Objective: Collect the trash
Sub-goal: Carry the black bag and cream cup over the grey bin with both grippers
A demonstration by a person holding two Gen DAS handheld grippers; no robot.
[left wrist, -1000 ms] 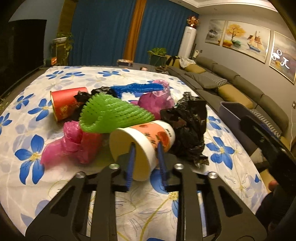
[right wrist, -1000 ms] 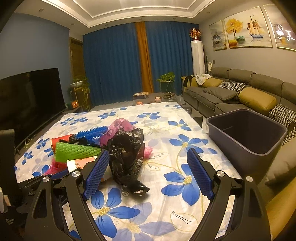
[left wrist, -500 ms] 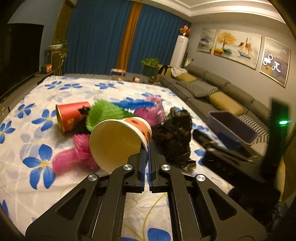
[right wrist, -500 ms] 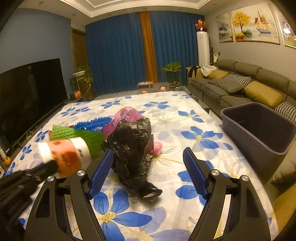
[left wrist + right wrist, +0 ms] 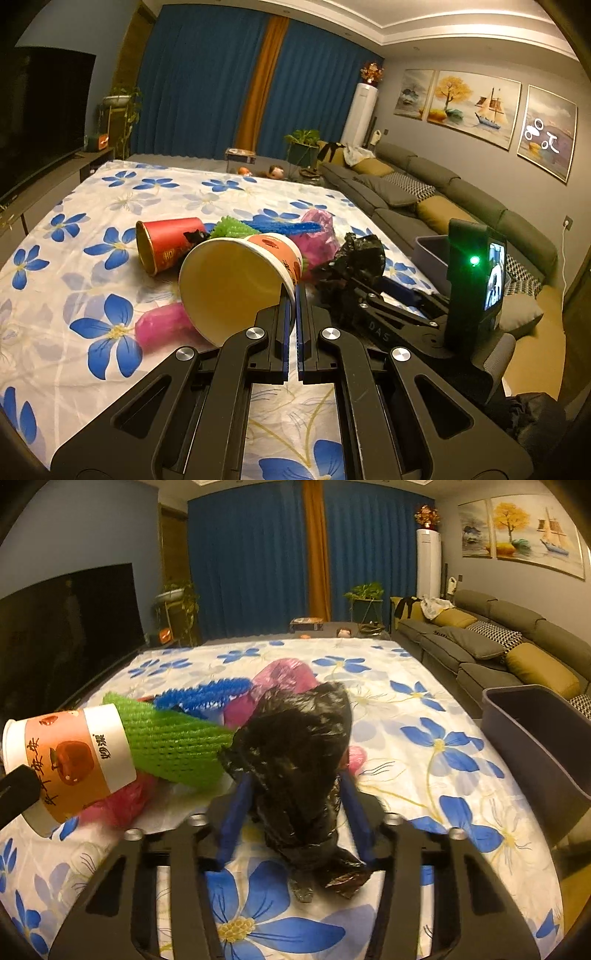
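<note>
My left gripper [image 5: 293, 295] is shut on the rim of a white and orange paper cup [image 5: 236, 284] and holds it tilted above the flowered table; the cup also shows in the right wrist view [image 5: 70, 760]. My right gripper [image 5: 295, 779] has its blue fingers on both sides of a crumpled black plastic bag [image 5: 295, 760], closing on it. Behind lie a green foam net [image 5: 173, 746], a blue foam net [image 5: 207, 692], pink bags [image 5: 284, 672] and a red cup [image 5: 166, 243].
A grey bin [image 5: 543, 734] stands off the table's right edge, beside a long sofa [image 5: 517, 646]. A TV [image 5: 66, 627] is on the left. The tablecloth [image 5: 406, 701] has blue flowers. The right gripper's body [image 5: 424, 314] shows in the left wrist view.
My left gripper closed on the cup's rim and lifted it. My right gripper moved forward around the black bag and its fingers narrowed on it.
</note>
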